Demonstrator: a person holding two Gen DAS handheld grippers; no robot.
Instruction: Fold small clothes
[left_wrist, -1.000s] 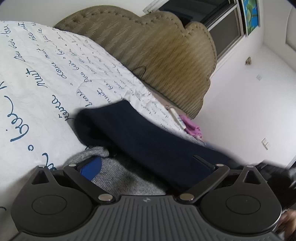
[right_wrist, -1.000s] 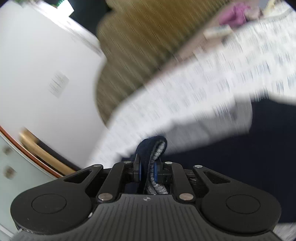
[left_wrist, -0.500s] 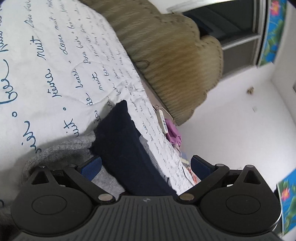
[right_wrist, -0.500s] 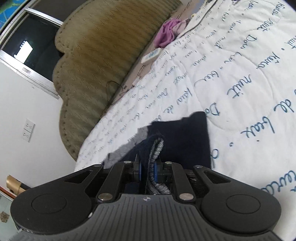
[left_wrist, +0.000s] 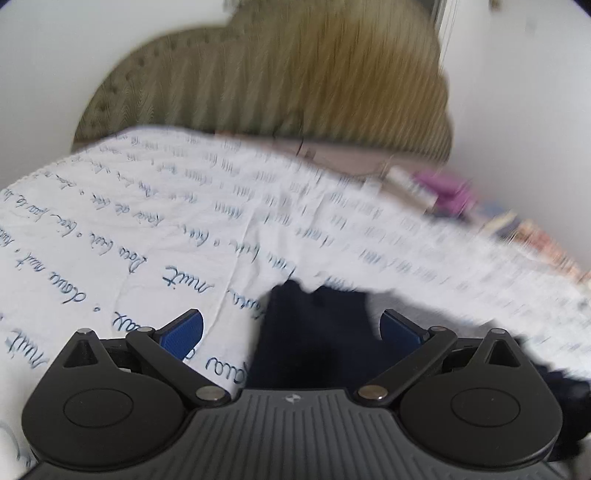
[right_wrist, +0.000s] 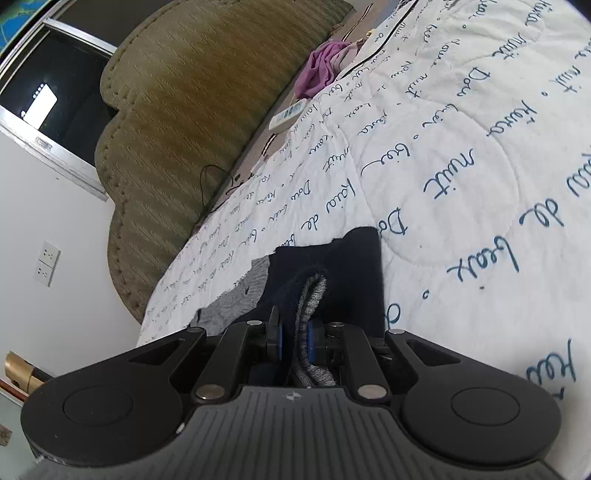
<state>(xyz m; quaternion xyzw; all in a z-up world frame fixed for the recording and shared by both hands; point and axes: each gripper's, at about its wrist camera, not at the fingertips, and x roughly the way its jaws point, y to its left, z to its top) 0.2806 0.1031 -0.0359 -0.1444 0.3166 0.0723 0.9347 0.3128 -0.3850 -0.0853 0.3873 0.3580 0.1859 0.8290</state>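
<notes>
Right tongs pinch a doubled edge of the navy-and-grey garment, which lies on the bed's quilt. Left tongs are spread and hold nothing, with the garment's dark cloth below them. I judge two risks: the thick edge may slip from the pinch under tension, and with the far side unpinned the fold could drag crooked.

The left wrist view is motion-blurred: the far purple cloth and quilt lettering smear unreadably.
</notes>
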